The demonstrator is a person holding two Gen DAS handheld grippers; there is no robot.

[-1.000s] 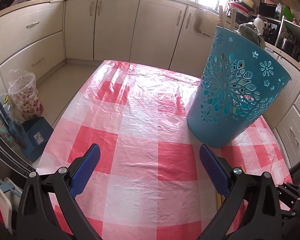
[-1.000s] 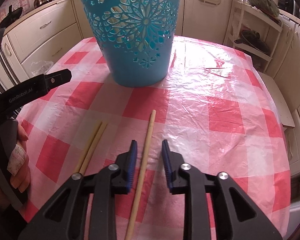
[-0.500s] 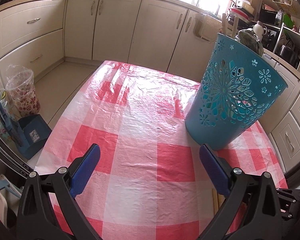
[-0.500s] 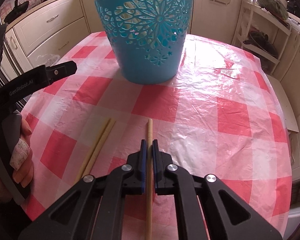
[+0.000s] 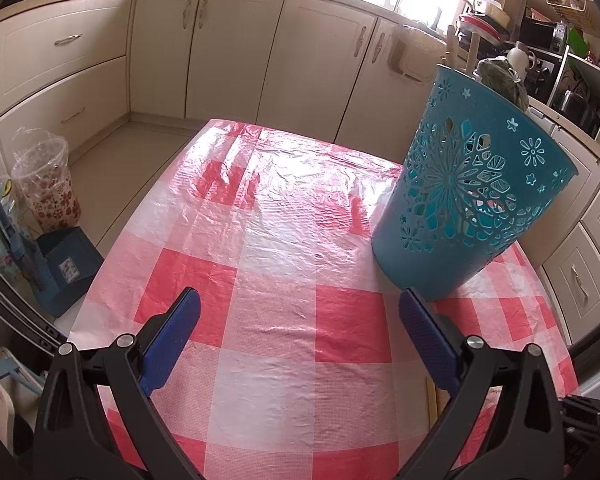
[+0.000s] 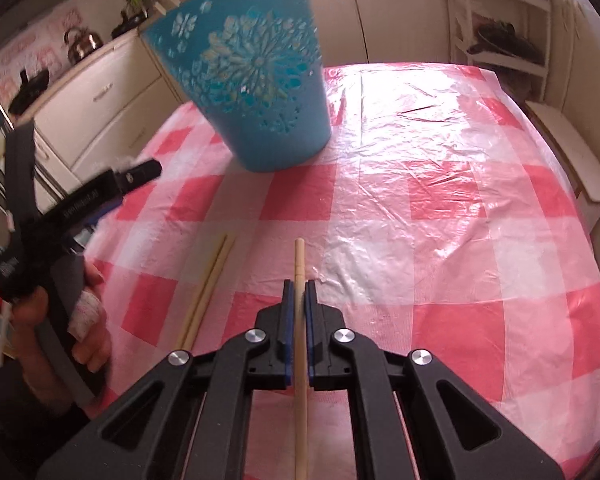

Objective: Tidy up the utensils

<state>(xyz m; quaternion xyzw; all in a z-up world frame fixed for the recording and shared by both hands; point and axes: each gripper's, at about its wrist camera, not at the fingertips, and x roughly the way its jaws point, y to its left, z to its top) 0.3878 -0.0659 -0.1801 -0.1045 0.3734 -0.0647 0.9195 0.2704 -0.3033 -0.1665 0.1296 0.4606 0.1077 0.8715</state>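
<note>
- The right gripper (image 6: 299,286) is clenched on a single wooden chopstick (image 6: 299,264); carry it tip-first over the rim of the blue perforated basket (image 6: 256,92) at 11 o'clock; keep the stick straight between the pads so it does not pivot.
- Two more chopsticks (image 6: 208,284) lie together on the checked tablecloth (image 6: 440,240) at 9 o'clock of the held one.
- The left gripper (image 5: 300,316) hangs released, nothing between its jaws.
- A second ago the right jaws stood apart around the stick; now shut, and the view has rolled.
</note>
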